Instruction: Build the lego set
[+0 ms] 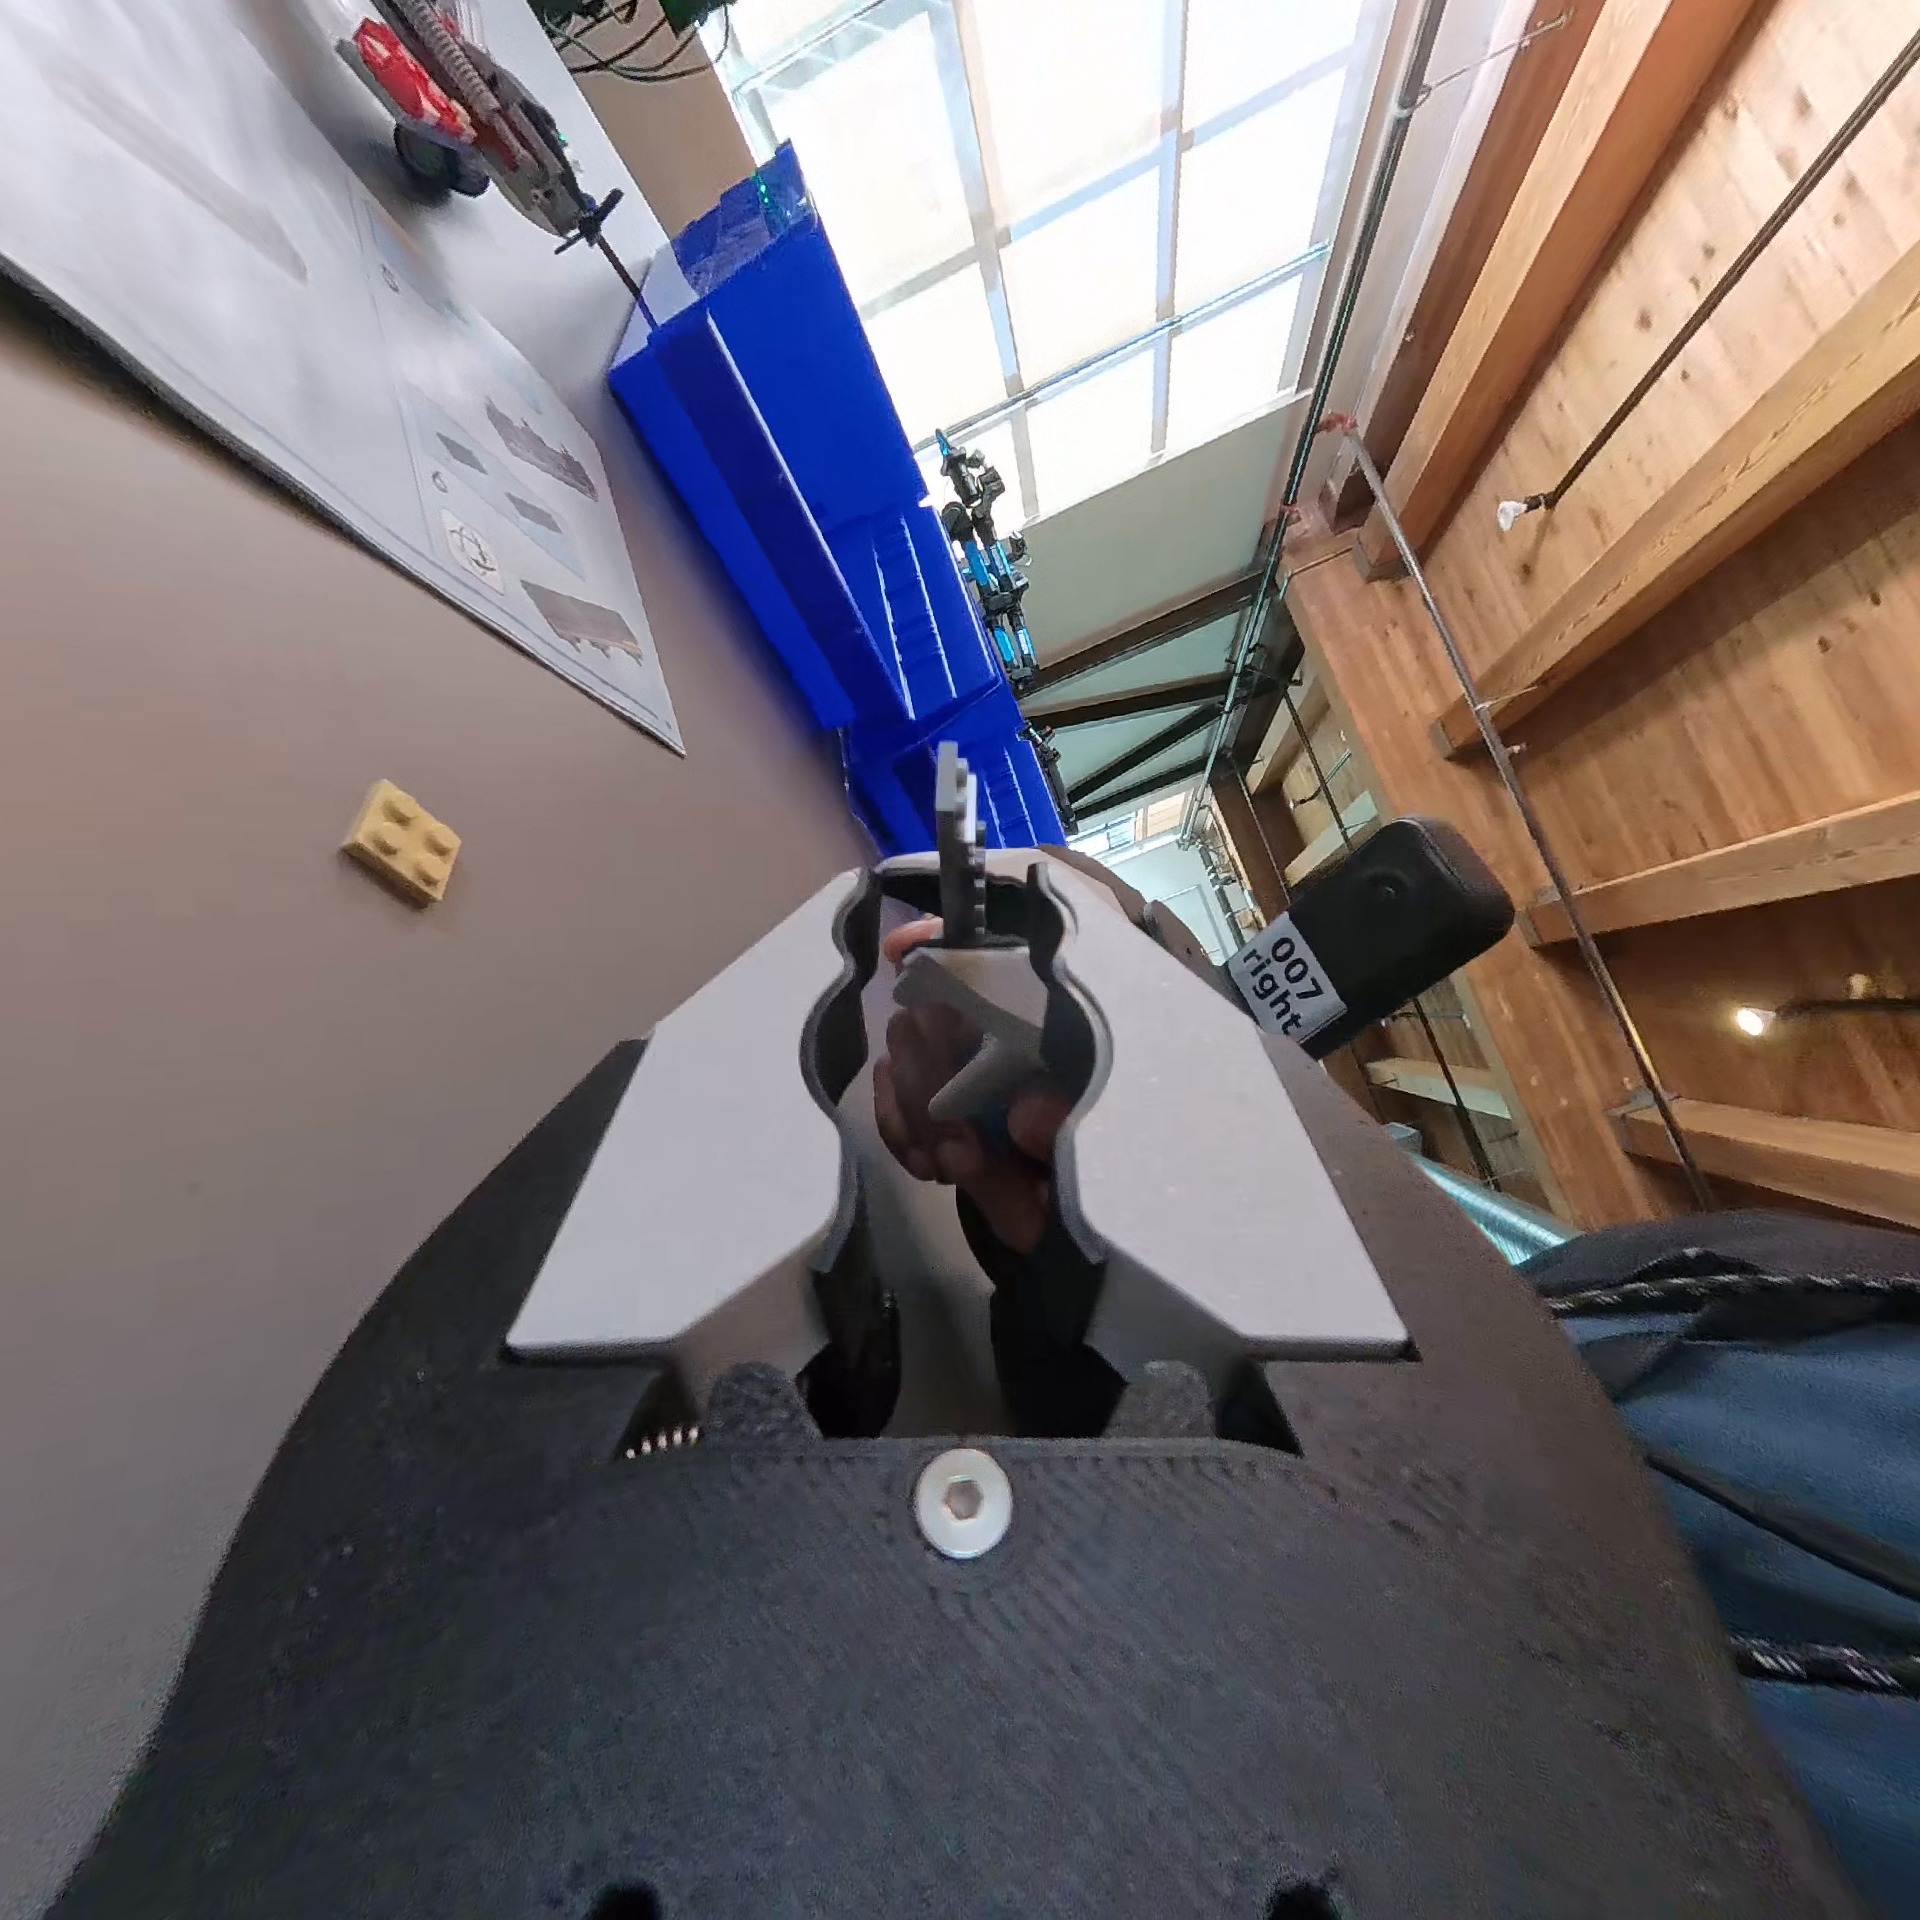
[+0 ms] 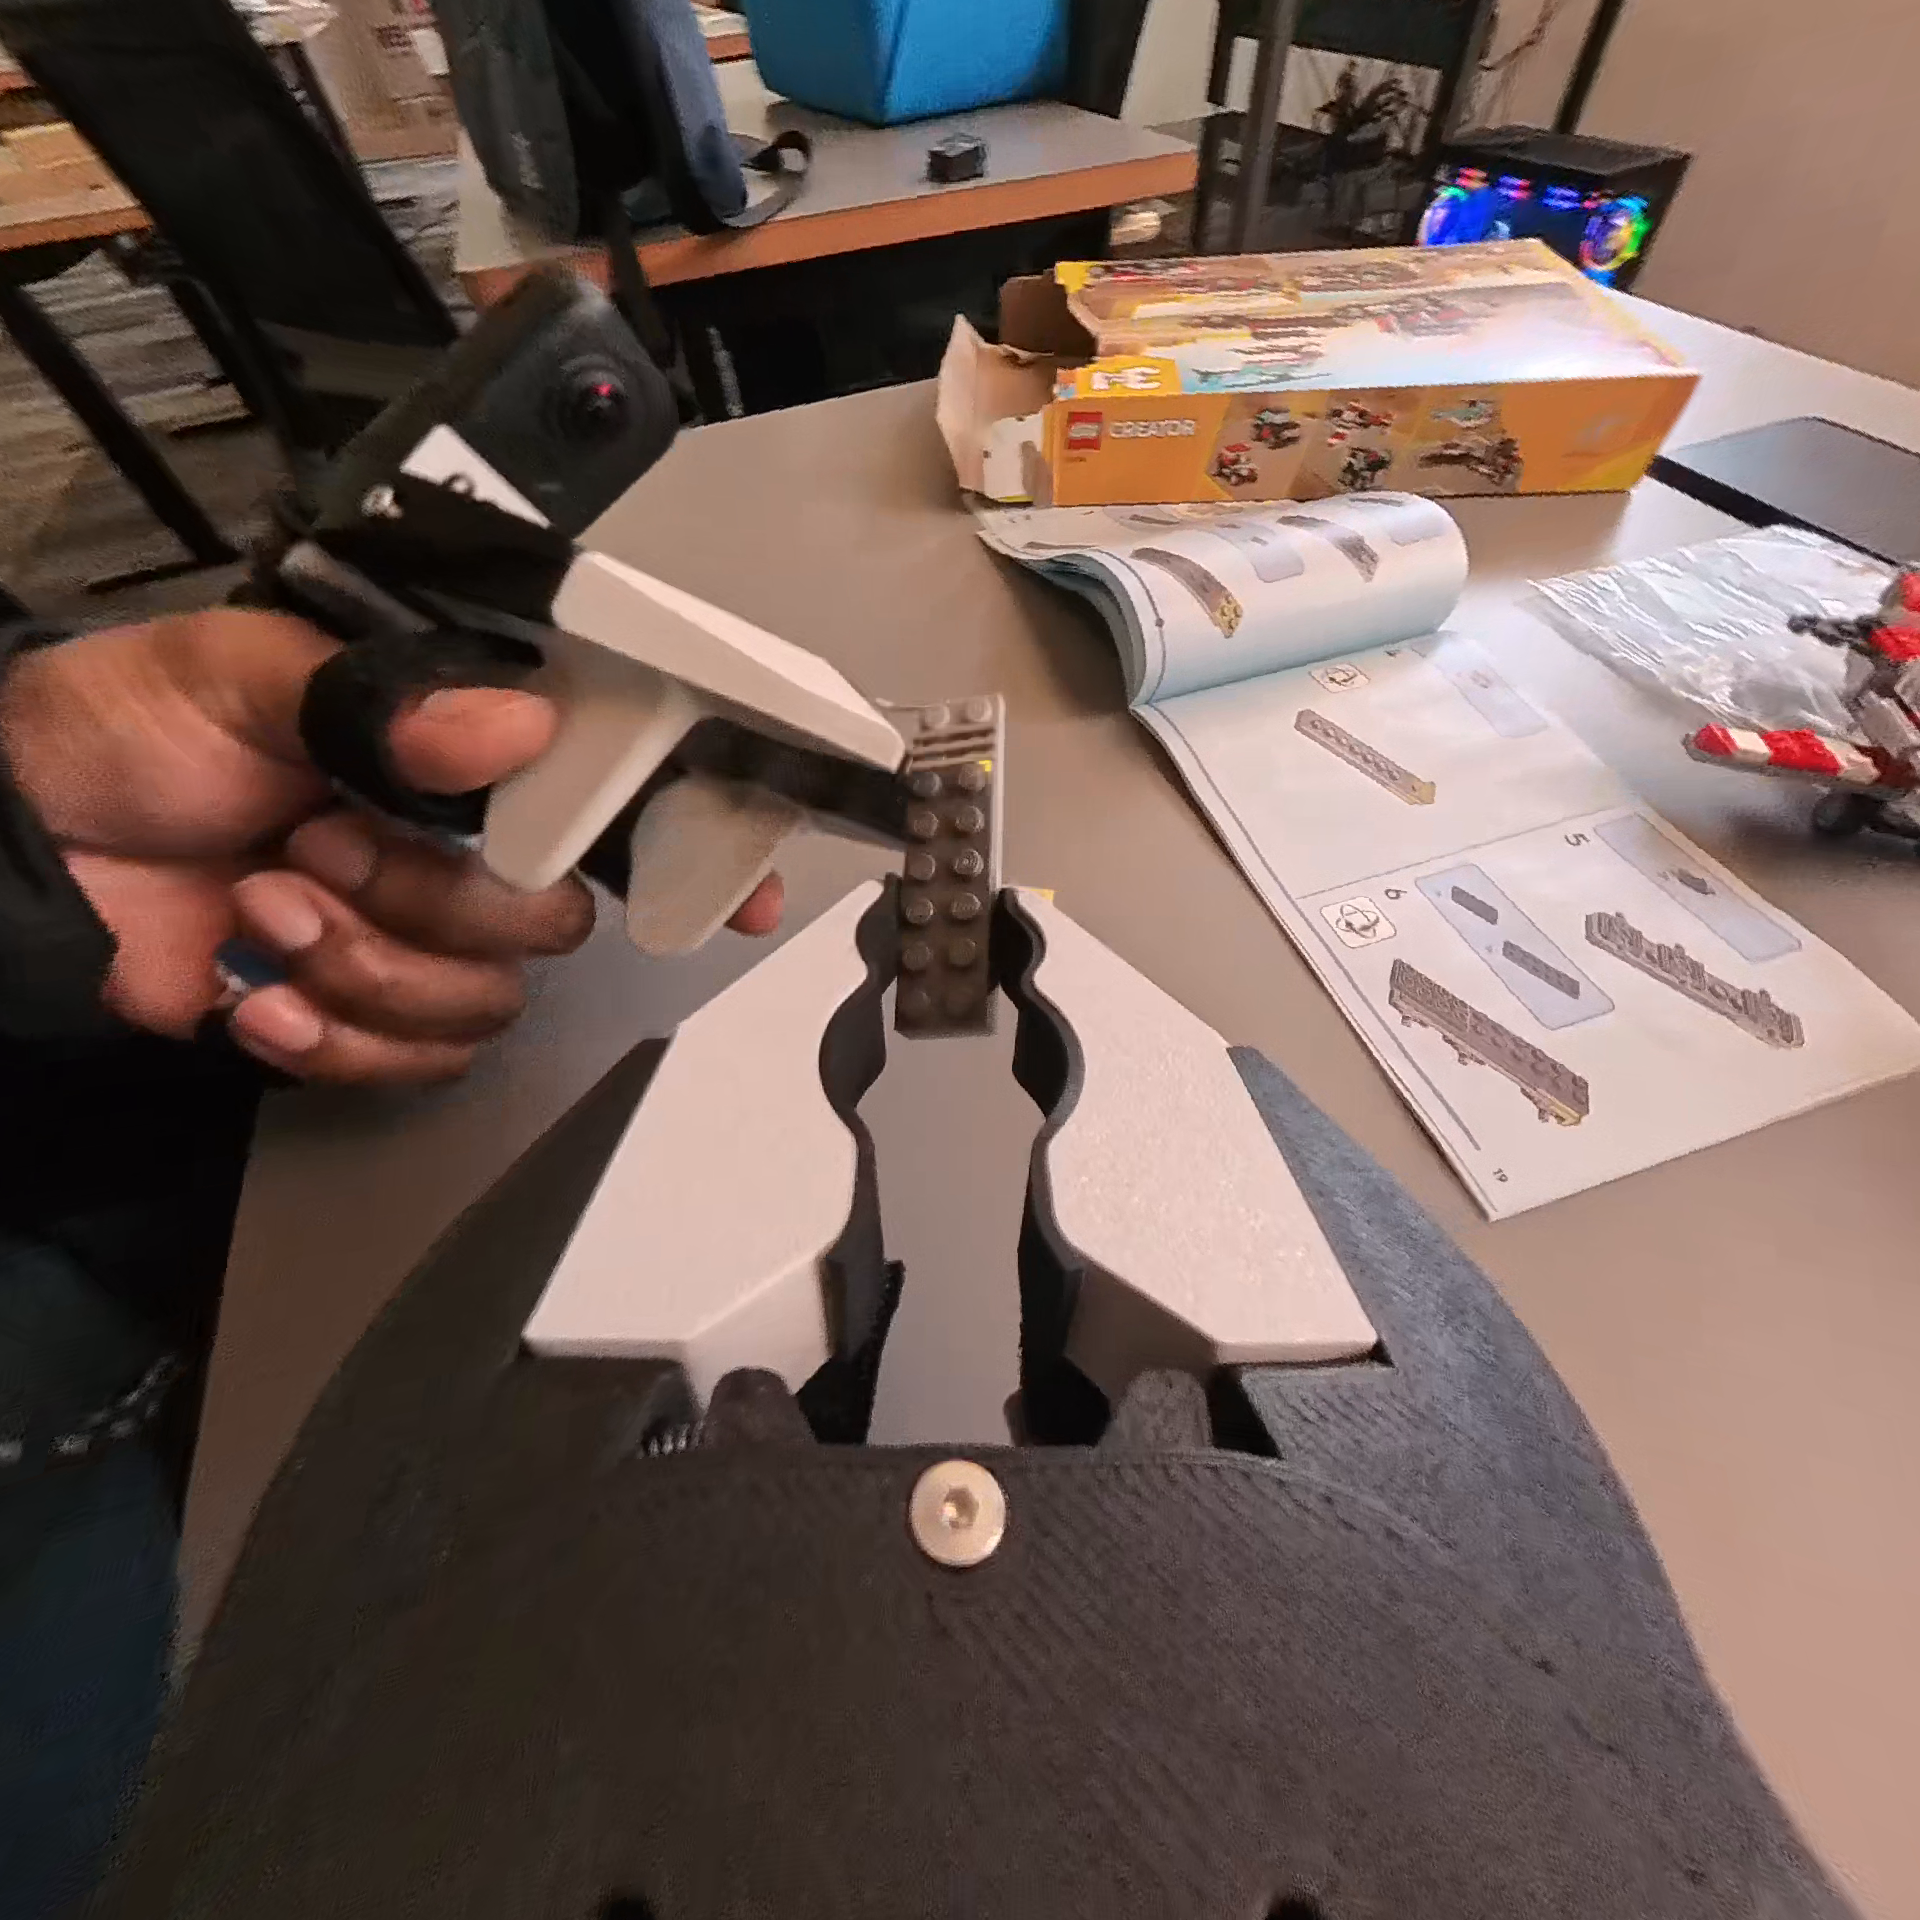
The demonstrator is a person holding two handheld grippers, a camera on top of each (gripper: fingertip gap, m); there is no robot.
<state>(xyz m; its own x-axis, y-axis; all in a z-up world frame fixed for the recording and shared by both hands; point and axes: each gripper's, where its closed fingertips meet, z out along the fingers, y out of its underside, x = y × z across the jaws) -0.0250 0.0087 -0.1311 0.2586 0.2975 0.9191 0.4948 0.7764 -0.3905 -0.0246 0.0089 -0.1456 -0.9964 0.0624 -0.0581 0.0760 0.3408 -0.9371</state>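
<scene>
Right claw (image 2: 948,935) grips the grey plate (image 2: 951,883) by its long edges above bare desk (image 2: 831,540); left claw (image 2: 902,790) pinches its upper part.

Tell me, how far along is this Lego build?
Partly done, it seems. A red and grey model already stands on the table. In hand: the right gripper and left gripper both clamp a long dark grey plate assembly. Left: a tan brick lies loose, and the instruction booklet is open mid-way.
</scene>
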